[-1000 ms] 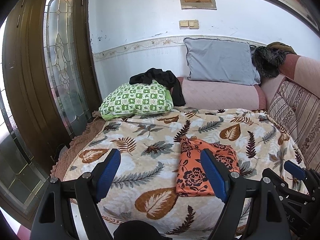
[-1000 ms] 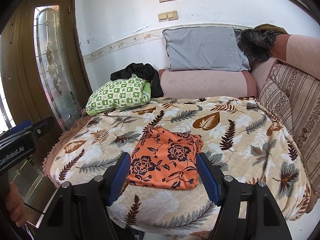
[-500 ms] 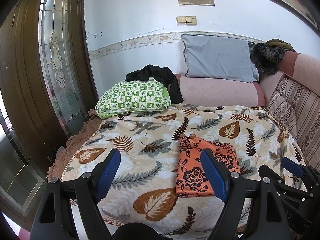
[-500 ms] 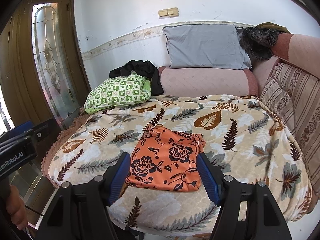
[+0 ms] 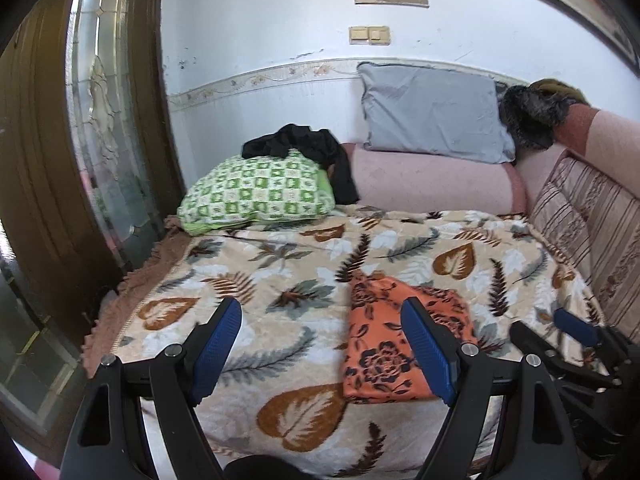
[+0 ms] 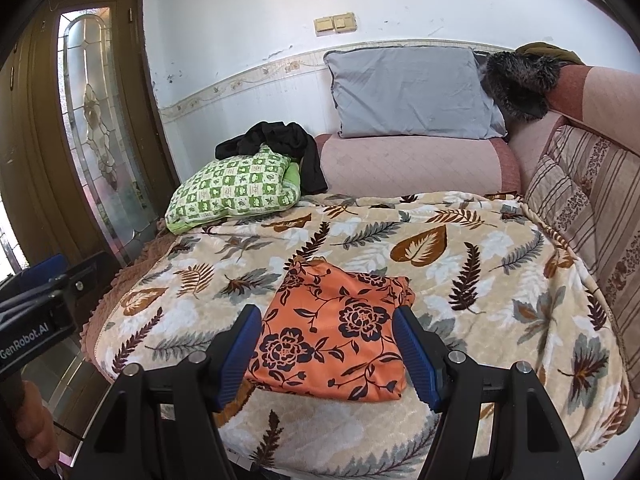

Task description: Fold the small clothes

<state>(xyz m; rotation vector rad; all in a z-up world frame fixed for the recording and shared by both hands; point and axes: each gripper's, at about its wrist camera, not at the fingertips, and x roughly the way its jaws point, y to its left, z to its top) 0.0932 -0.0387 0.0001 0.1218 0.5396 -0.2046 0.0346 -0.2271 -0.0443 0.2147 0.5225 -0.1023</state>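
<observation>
An orange garment with dark flowers [image 6: 334, 330] lies folded flat on the leaf-print blanket [image 6: 500, 280]; it also shows in the left wrist view [image 5: 376, 344]. My right gripper [image 6: 326, 352] is open and empty, held back above the garment's near edge. My left gripper [image 5: 322, 352] is open and empty, to the left of the garment, its right finger in front of the cloth. The right gripper also shows at the left wrist view's right edge [image 5: 576, 330].
A green checked pillow [image 6: 236, 188] with a black garment [image 6: 288, 148] on it lies at the back left. A grey pillow [image 6: 412, 92] stands on a pink bolster [image 6: 412, 164]. Striped cushions [image 6: 588, 200] line the right. A glass door [image 6: 100, 128] is at the left.
Both grippers have drifted slightly, so the views shifted a little. The garment has not moved and both grippers stay open.
</observation>
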